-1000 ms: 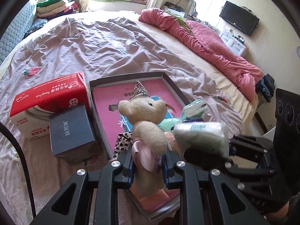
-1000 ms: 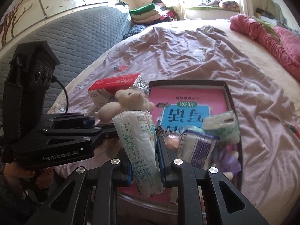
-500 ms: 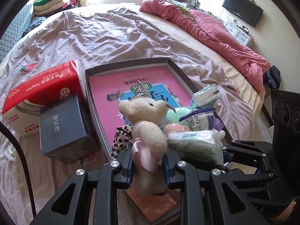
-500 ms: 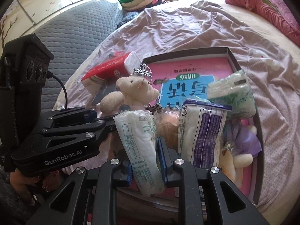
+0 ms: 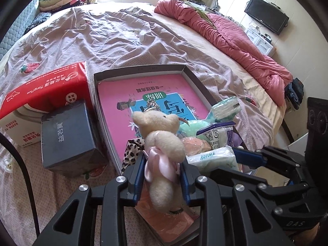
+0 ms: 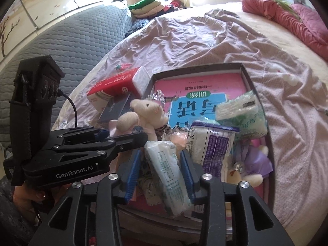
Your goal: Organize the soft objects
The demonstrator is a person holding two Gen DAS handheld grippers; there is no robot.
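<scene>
Bear (image 5: pixel 162 135) crowded by tissue packs (image 5: pixel 217 137).

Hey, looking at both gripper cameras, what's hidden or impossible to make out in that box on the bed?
- Cream bear, left wrist view: its feet vanish behind the left gripper; its jaws are opening.
- Tissue pack, right wrist view: small print unreadable; right gripper is opening around it.
- Purple toy, right wrist view: mostly hidden by packets.
- Box near edge: covered by grippers.

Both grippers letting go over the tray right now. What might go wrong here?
1. The teddy bear, between the opening left gripper, sits by the tray's near rim; it may tip out onto the bed.
2. The tissue pack between the opening right gripper leans on a crowded pile and may slide.
</scene>
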